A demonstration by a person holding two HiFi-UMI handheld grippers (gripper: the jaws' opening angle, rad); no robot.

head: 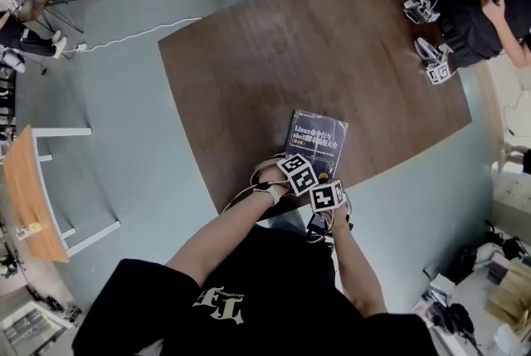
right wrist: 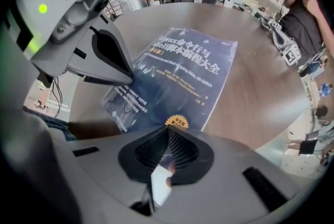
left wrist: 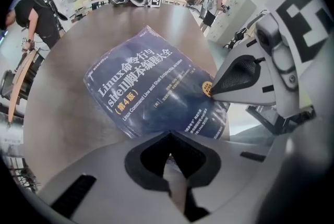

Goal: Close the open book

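Grey flooring surrounds a dark brown wooden table [head: 332,39] in the head view. On it we see the thick dark blue paperback book [head: 319,138], lying flat by the table's near edge with its front cover up and already shut. Its long axis runs away from us, leaning a little to the right. The left gripper [head: 297,172] sits over the book's near short edge. The right gripper [head: 326,195] is just beside it and slightly closer to us.

From the left gripper view, the book [left wrist: 141,82] lies straight ahead of the left gripper [left wrist: 168,137] and slightly to its left. The jaws are pressed together with nothing between them. The right gripper [left wrist: 214,90] reaches in from the right, and its tip appears to rest on the cover by a gold badge.

From the right gripper view, the book [right wrist: 182,69] again lies directly ahead. The right gripper [right wrist: 168,131] has its jaws closed and holds nothing. The left gripper [right wrist: 125,79] points in from the left over the cover's near corner, though we cannot tell whether it touches.

We judge the closing done, so any coming move is simply back toward us, off the near edge.
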